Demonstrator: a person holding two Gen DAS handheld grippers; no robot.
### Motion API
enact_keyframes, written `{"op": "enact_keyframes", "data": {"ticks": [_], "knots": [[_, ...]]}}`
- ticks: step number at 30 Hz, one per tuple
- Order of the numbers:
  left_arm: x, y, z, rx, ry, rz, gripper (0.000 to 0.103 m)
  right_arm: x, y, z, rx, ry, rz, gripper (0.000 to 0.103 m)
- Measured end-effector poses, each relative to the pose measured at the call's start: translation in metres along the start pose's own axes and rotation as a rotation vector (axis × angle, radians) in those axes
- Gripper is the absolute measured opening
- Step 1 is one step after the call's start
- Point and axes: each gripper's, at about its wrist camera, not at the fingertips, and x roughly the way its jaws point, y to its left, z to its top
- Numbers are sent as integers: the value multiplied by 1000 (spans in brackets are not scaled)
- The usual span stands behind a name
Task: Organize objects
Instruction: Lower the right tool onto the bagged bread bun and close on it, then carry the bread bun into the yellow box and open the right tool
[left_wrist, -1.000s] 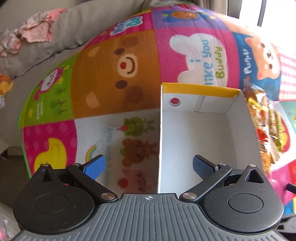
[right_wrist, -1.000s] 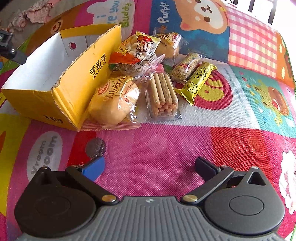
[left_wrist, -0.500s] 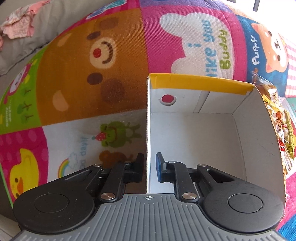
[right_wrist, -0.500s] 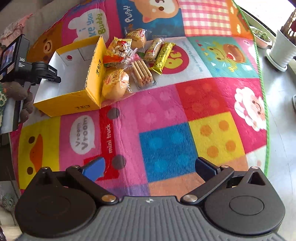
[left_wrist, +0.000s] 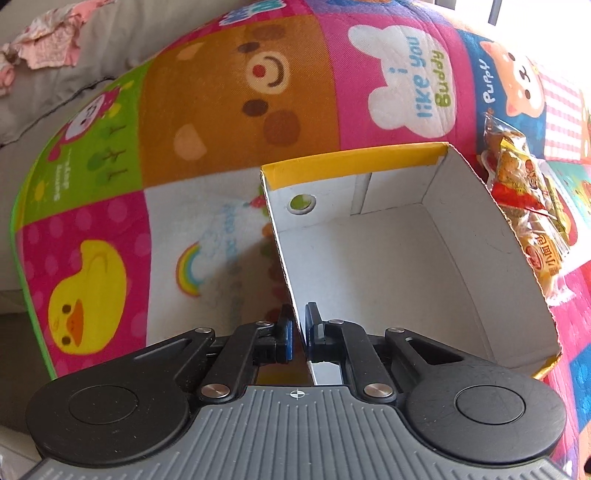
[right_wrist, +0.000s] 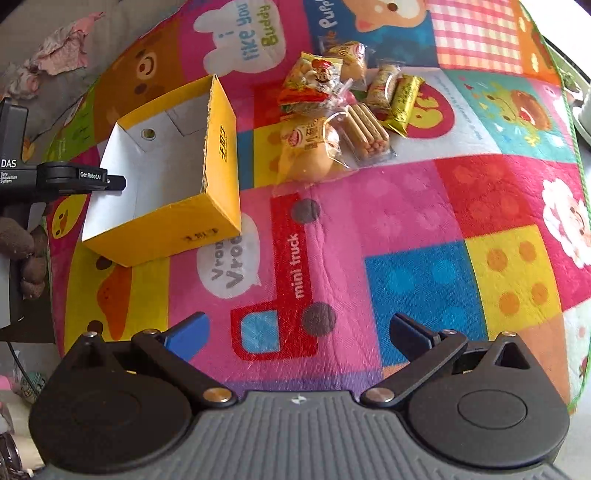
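Nearest in the left wrist view, the left gripper (left_wrist: 300, 326) has its two fingers drawn almost together, pinching the thin left wall of the yellow cardboard box (left_wrist: 424, 266); one pad sits outside the wall, the other inside. The box fills the centre and right of that frame, open on top, white inside with nothing in it that I can see, and a round hole in its far wall. It looks skewed in the frame; whether it is lifted off the play mat (left_wrist: 229, 122) I cannot tell. Past the box's right wall, at the right edge of the frame, the snack packets (left_wrist: 524, 195) lie in a heap, apart from the box. In the upper left corner, beyond the mat, is a grey cushion (left_wrist: 55, 92) with a pink floral cloth (left_wrist: 51, 44) on it.

In the right wrist view the right gripper (right_wrist: 297, 334) sits at the bottom of the frame with its fingers spread wide, holding nothing, over the mat's pink and red "mini truck" patch. Farther up, in the left half of the frame, stands the box (right_wrist: 221, 147), with the left gripper (right_wrist: 110, 181) reaching in from the left edge onto its wall. To the right of the box, in the upper centre, lie the snacks: a round bun in a clear wrapper (right_wrist: 306, 155) nearest the box, a tray of biscuit sticks (right_wrist: 367, 133) beside it, a red and yellow bag (right_wrist: 310, 85) behind, and a yellow bar (right_wrist: 404, 99) farthest right.
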Motion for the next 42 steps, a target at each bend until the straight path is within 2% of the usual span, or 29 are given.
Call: {"op": "enact_keyframes", "data": {"ticks": [6,10,11,12,14,17,21,24,25,26,27,31,34,42], "knots": [[2,13,-14,-148,59,8,9,-1,-20,27,-78,-32,12,103],[8,6,-16,-177,55,49,8,12,-39,56,-87,-75,-2,103],[7,4,-17,-181,51,49,9,17,-42,64,-88,-93,-2,101],[6,2,-17,-176,50,50,9,22,-42,70,-93,-113,-3,94],[4,-3,-19,-151,50,62,8,36,-39,85,-109,-135,-9,87],[1,-9,-23,-120,58,91,8,56,-26,105,-109,-161,20,82],[-4,-9,-25,-132,62,110,9,89,-6,123,-136,-136,37,80],[-8,-7,-26,-166,58,111,9,118,8,126,-206,-81,-8,78],[-9,-6,-27,-171,52,108,9,122,11,124,-239,-79,-25,76],[-9,-6,-28,-175,44,102,9,123,13,123,-270,-77,-47,67],[-9,-6,-29,-178,37,98,9,121,14,121,-294,-79,-68,60],[-6,-7,-35,-186,52,105,9,103,-2,109,-271,12,1,58],[-9,-4,-39,-193,53,78,9,82,-10,86,-285,70,3,58],[-9,2,-40,-181,71,18,8,-17,-5,36,-219,188,98,58]]}}
